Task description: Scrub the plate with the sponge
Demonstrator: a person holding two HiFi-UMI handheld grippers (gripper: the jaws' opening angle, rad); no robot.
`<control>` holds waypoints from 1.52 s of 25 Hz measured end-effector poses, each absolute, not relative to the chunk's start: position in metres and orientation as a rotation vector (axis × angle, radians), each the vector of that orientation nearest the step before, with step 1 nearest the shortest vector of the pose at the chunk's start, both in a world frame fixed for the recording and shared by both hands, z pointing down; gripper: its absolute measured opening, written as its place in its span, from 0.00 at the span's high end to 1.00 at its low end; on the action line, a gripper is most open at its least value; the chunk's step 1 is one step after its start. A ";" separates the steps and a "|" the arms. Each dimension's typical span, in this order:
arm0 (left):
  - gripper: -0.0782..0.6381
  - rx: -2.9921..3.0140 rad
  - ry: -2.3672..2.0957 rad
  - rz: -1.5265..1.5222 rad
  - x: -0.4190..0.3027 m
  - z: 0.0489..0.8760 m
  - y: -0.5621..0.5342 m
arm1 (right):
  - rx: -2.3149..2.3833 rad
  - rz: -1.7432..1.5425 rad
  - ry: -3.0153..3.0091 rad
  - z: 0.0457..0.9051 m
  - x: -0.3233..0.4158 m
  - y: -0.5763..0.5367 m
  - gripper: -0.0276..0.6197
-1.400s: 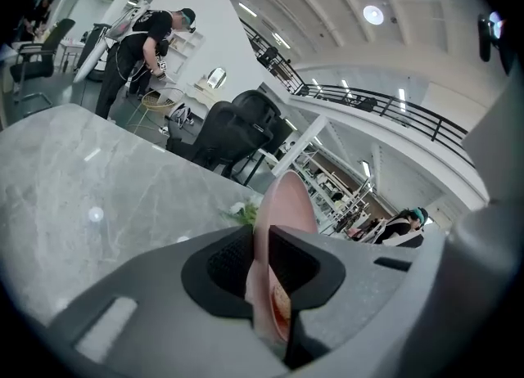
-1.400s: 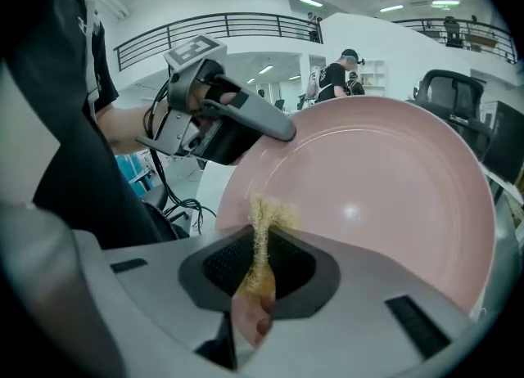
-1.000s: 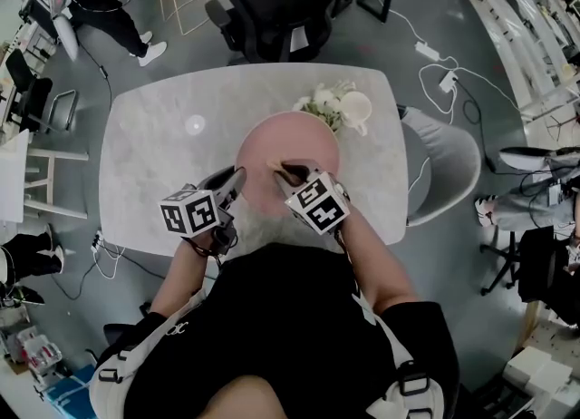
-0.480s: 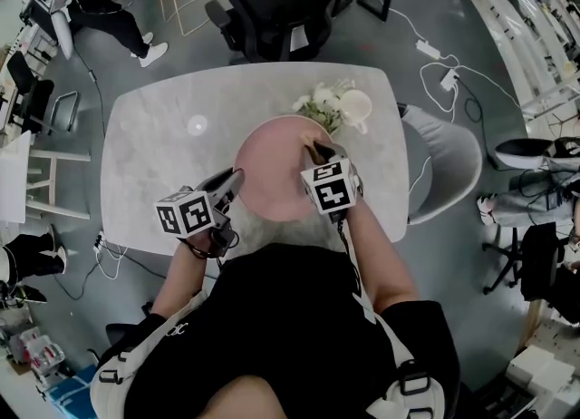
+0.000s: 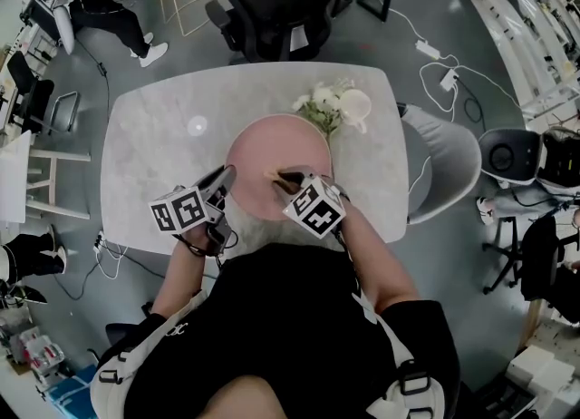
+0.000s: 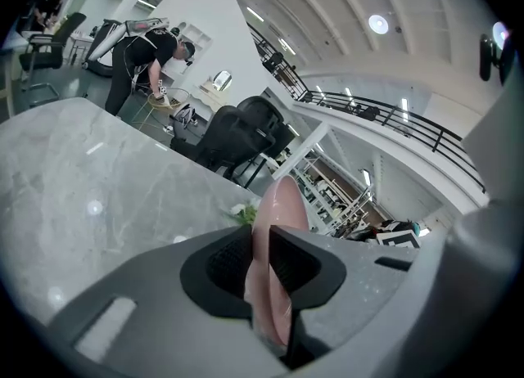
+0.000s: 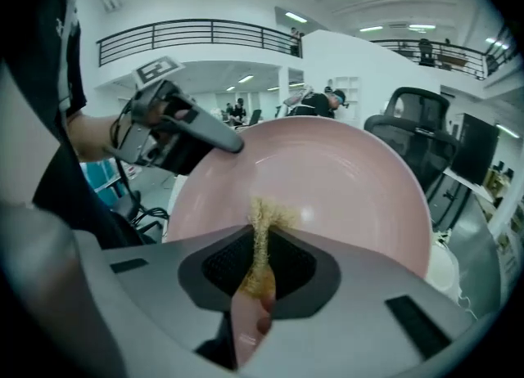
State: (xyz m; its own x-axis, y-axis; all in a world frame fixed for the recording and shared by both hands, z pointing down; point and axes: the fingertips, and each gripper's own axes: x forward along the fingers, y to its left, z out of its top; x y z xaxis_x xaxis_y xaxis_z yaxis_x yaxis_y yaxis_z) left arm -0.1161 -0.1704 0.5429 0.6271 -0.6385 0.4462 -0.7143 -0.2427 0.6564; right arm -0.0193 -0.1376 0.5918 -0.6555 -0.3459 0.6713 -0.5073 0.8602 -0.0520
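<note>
Pale grey marbled counter fills the middle of an open office floor, with a black office chair behind it. We hold the round pink plate over the counter's middle, just beside a white mug and a small bunch of white flowers. Our left gripper has the plate's left rim between its 2 fingers. They have just been easing apart a little, yet the pads press on both faces of the rim. The plate stands tilted, its hollow face turned toward our right gripper. That gripper's fingers are closed tight on a thin, tan, fibrous sponge, whose frayed tip pokes out past the pads and lies against the plate's face. Whether the plate's far edge rests on the counter we cannot tell.
</note>
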 end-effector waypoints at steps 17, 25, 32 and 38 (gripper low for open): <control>0.80 1.999 -1.047 0.070 -0.120 0.533 -0.166 | 0.625 0.323 -2.301 0.598 -0.008 -0.141 0.88; 0.80 2.040 -1.014 0.086 -0.114 0.528 -0.156 | 0.904 0.304 -2.260 0.587 0.011 -0.175 0.88; 0.79 2.066 -0.983 0.077 -0.118 0.525 -0.152 | 1.091 0.326 -2.191 0.586 0.034 -0.197 0.88; 0.79 1.979 -1.025 0.016 -0.128 0.533 -0.162 | 1.127 0.358 -2.108 0.598 0.044 -0.193 0.88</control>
State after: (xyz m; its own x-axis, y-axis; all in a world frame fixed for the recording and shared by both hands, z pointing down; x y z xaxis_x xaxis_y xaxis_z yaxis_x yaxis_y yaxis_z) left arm -0.1283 -0.1618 0.5328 0.6592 -0.6522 0.3742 -0.6635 -0.2704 0.6976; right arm 0.0440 -0.1932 0.5982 -0.3689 -0.6131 0.6986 -0.8094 0.5813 0.0828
